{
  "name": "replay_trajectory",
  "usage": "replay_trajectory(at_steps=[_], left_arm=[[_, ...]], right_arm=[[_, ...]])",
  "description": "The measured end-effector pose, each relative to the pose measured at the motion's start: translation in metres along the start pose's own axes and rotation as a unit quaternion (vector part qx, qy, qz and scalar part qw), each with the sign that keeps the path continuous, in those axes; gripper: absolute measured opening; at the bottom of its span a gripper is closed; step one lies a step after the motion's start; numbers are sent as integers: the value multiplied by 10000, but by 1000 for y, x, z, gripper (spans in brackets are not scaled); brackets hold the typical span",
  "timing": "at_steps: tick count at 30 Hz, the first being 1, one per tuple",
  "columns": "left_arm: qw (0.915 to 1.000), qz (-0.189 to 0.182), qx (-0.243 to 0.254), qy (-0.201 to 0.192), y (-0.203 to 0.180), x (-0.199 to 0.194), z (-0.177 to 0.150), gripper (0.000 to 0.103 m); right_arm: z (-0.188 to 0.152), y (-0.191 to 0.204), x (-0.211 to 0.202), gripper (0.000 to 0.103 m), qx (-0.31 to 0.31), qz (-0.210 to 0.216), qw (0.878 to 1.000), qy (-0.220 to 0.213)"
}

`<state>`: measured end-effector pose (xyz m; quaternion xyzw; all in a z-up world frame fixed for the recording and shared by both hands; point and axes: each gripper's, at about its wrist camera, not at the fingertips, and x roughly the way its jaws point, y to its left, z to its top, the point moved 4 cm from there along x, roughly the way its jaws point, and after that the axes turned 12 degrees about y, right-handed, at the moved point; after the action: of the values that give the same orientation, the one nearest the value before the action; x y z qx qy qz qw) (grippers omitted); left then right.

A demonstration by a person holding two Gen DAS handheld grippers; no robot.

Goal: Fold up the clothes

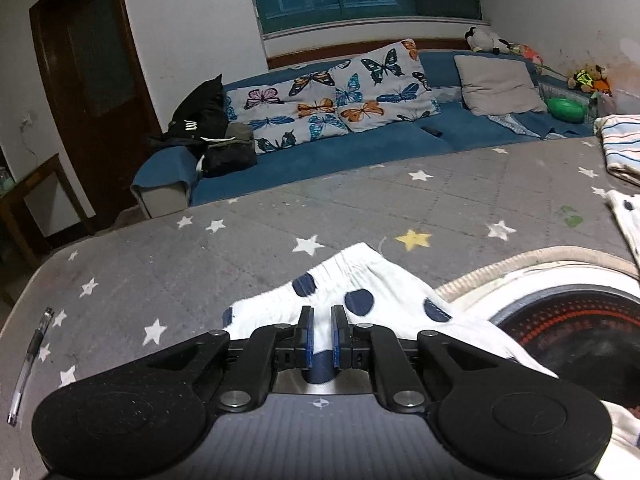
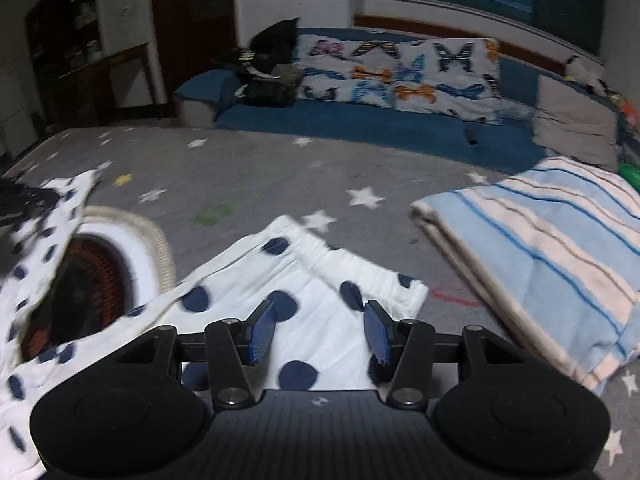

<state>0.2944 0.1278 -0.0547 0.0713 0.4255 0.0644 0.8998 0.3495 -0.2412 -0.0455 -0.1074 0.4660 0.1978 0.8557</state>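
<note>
The left gripper (image 1: 322,322) is pinching the polka-dot garment (image 1: 384,300) as the half-open, empty right gripper (image 2: 318,330) is hovering over its waistband, seemingly needing to close on it next.

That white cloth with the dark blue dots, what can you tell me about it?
The white garment with navy polka dots looks like thin, soft cotton with a gathered elastic band along its far edge. It lies rumpled on the grey star-print mat, partly draped over a round cream-rimmed object. The left gripper pinches a fold of it; the right gripper hovers open above it.
</note>
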Motion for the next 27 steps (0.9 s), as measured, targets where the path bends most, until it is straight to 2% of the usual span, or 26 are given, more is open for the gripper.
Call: replay_trajectory(at_steps=[4, 6, 7, 10, 15, 18, 23, 27], left_arm=[[10000, 22, -67, -19, 2, 0, -1, 13], [10000, 29, -78, -26, 1, -4, -1, 27], [10000, 26, -77, -43, 0, -8, -2, 30], [9999, -66, 15, -106, -8, -23, -4, 32], [9988, -442, 170, -83, -27, -57, -21, 32], [9973, -648, 338, -40, -45, -78, -36, 40], [9926, -1038, 629, 47, -78, -117, -71, 43], [9870, -1385, 800, 162, -101, -147, -106, 44]], right_arm=[[2, -4, -1, 49, 17, -149, 9999, -2], [2, -1, -8, 50, -82, -122, 9999, -17], [1, 1, -11, 51, -131, -109, 9999, -25], [-6, 15, -26, 53, -391, 62, 9992, 67], [-34, 49, -51, 54, -843, 294, 9957, 235], [-55, 67, -67, 54, -998, 393, 9939, 258], [-90, 84, -81, 54, -1053, 358, 9933, 319], [-114, 82, -86, 54, -974, 121, 9946, 349]])
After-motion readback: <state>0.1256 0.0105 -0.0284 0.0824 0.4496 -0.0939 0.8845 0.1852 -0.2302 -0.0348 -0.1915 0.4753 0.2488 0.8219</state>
